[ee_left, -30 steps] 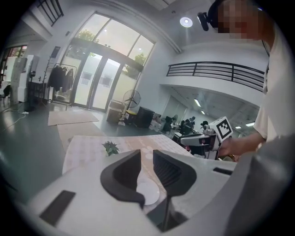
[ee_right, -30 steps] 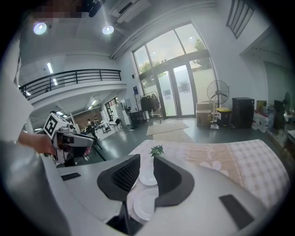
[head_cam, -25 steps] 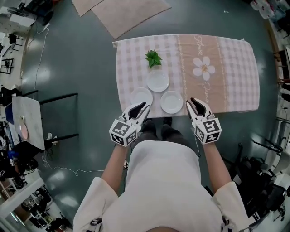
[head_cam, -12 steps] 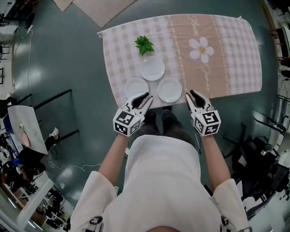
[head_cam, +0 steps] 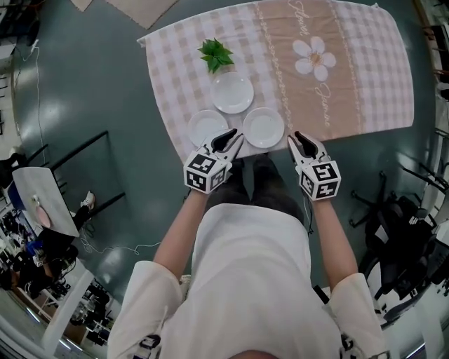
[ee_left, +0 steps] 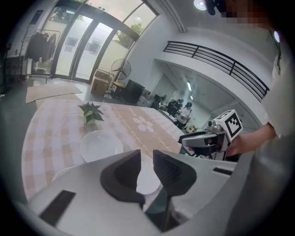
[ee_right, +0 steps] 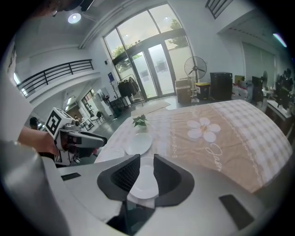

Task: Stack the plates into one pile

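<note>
Three white plates lie apart on the checked tablecloth: a far plate, a near-left plate and a near-right plate. My left gripper hovers at the table's near edge between the two near plates, open and empty. My right gripper hangs just right of the near-right plate, also open and empty. In the left gripper view, the near-right plate shows through the gap of the left gripper, with the far plate beyond. The right gripper frames that same plate.
A small green plant stands behind the far plate. The cloth's right half with a flower print holds nothing. A beige rug lies on the floor beyond the table. A grey side table stands at the left, dark equipment at the right.
Both grippers have sunk and come closer to the table's near edge and the two near plates. Their jaws stand as wide as before. The plates have not moved.
</note>
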A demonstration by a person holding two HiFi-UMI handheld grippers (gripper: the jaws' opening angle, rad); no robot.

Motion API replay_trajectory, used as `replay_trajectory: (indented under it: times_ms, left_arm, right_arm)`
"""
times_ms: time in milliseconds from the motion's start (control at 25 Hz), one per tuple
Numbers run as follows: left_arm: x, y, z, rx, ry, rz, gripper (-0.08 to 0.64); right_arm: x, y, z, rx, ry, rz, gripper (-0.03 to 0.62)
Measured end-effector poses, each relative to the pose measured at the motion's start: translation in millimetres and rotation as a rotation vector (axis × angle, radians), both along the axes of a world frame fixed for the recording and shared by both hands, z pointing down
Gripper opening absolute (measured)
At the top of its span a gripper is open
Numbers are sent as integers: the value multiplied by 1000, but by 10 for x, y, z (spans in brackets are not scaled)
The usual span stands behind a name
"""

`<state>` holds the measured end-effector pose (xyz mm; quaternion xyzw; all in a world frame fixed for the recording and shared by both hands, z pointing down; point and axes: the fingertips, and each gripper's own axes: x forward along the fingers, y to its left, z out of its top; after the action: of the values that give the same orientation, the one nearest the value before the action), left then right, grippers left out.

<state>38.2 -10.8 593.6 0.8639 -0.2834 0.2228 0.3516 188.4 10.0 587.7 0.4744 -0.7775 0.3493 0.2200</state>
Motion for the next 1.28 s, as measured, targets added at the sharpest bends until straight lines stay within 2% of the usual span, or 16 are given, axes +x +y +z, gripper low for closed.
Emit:
replay_trajectory:
  times_ms: [280,560,760,1280]
  left_arm:
    - [53,41,405,-32,-79,16,89]
    - [86,124,825,-99,-142,15,96]
    - [77,218,1089,-156,-210,-9,100]
    - [78,303,1516,-249,-296,-67,103]
  right_arm:
    - [-50,2,367,-50,3,-3,110]
    - [-58,51,742,-100,20,-23,110]
    - [-41,132,975,-137,30,-28,110]
    - [-19,240,1467,-232,40,-30,112]
